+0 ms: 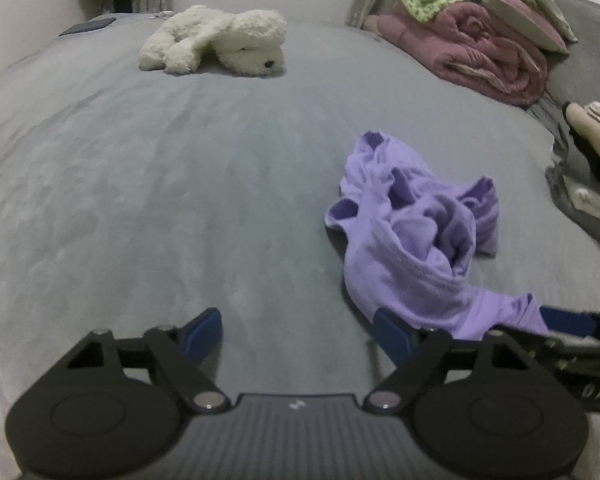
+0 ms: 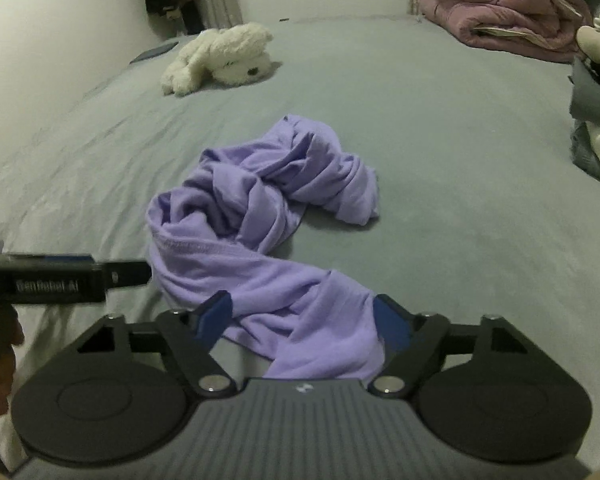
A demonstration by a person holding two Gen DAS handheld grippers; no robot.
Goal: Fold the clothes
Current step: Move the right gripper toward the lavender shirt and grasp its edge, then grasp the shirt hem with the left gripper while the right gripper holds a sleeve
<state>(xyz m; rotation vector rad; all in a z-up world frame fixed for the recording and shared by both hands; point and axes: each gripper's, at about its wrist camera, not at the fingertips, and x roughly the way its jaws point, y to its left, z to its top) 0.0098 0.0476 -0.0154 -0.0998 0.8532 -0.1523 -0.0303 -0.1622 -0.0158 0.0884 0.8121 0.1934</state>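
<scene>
Your right gripper (image 2: 302,320) straddled the purple shirt's (image 2: 260,216) near end, pads not pinching. Your left gripper (image 1: 298,332) was spread over bare bed (image 1: 160,200); shirt lay crumpled mid-bed.

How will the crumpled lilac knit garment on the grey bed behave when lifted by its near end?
The crumpled lilac knit garment looks floppy: its soft folds would probably sag and trail. Likely light. The twisted bunching suggests it would not open flat unaided.
</scene>
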